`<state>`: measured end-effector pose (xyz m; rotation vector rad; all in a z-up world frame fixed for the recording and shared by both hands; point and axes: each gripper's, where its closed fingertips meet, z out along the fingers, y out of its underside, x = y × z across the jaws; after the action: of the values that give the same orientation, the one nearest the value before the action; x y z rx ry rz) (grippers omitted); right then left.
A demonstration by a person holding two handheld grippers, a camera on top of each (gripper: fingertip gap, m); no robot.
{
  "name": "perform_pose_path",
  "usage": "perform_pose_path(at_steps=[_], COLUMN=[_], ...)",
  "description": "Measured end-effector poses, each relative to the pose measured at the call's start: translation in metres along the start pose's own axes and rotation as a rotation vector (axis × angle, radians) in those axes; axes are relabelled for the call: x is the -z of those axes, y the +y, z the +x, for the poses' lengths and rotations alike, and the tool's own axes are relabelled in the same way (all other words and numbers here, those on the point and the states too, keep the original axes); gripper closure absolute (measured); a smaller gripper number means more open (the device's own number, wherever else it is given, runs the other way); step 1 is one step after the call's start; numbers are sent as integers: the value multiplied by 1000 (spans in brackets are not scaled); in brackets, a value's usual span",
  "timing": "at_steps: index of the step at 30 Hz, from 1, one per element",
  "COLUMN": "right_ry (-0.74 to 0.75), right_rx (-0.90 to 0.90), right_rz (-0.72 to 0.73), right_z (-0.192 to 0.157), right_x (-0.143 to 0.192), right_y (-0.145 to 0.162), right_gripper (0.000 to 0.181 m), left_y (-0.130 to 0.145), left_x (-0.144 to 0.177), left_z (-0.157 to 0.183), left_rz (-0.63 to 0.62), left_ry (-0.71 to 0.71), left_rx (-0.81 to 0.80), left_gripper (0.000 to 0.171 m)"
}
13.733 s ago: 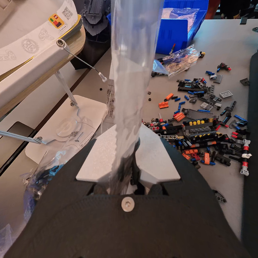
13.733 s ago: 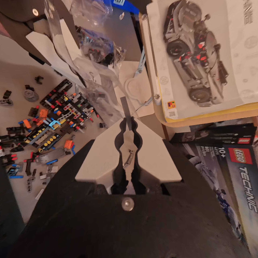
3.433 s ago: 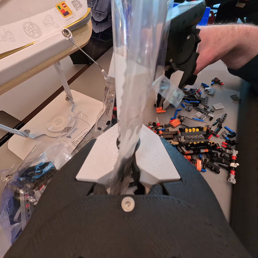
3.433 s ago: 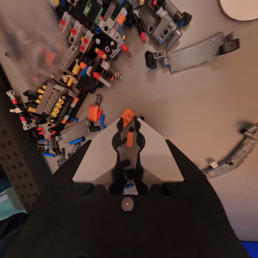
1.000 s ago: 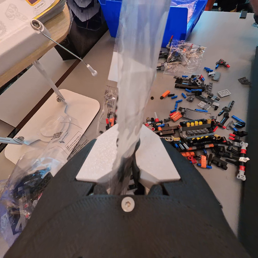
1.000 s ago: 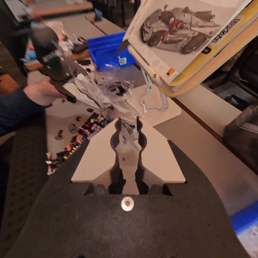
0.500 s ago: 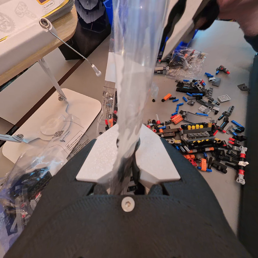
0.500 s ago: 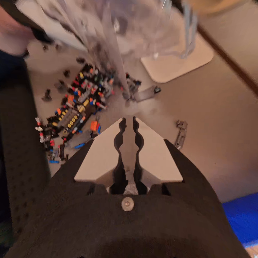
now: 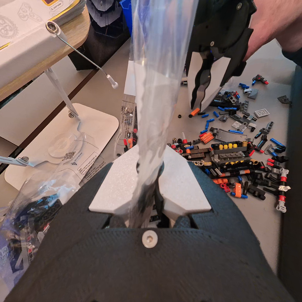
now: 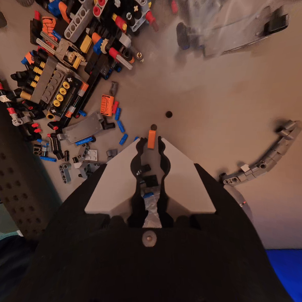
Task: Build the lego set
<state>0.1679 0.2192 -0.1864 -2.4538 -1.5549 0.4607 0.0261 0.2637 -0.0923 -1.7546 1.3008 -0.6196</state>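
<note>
My left gripper (image 9: pixel 150 147) is shut on a clear plastic bag (image 9: pixel 156 73) that stands up from between its white fingers. My right gripper (image 10: pixel 151 138) is open and points straight down at the table; it also shows in the left wrist view (image 9: pixel 197 109), held by a hand. A small orange piece (image 10: pixel 151 139) lies on the table between its fingertips, untouched; it also shows in the left wrist view (image 9: pixel 195 112). Two small black round pieces (image 10: pixel 168 114) lie just beyond it. The loose pile of lego pieces (image 9: pixel 237 156) lies to the right, with a grey engine block with yellow pins (image 10: pixel 54 88).
A white book stand base (image 9: pixel 94 124) and the instruction booklet (image 9: pixel 24 24) stand at the left. A bag of pieces (image 9: pixel 29 212) lies at the lower left. A curved grey assembly (image 10: pixel 261 165) lies apart on the table. A dark mat (image 9: pixel 294 147) borders the right edge. My hands' fingertips stand some 20 centimetres from each other.
My right gripper has swung down from beside the raised bag to the table and now straddles the orange piece. My left gripper still holds the bag upright.
</note>
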Motion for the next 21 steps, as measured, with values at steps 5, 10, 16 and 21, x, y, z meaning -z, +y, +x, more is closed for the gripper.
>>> perform_pose_path(at_steps=[5,10,16,21], right_ry=[-22,-18,-49,-44], right_rx=[3,6,9,27], right_rz=[-27,-36,-23,-24], right_z=[-5,-6,-11,-13], right_x=[-6,-9,-10,-11], right_y=[4,4,3,2], right_gripper=[161,161,174,176], left_y=[0,0,0,0], left_x=[0,0,-1,-1], left_z=[0,1,1,1], left_rz=[-1,-2,-3,-3], left_ry=[1,1,2,2], left_rx=[-1,-2,-4,-6], left_gripper=[171,171,171,171])
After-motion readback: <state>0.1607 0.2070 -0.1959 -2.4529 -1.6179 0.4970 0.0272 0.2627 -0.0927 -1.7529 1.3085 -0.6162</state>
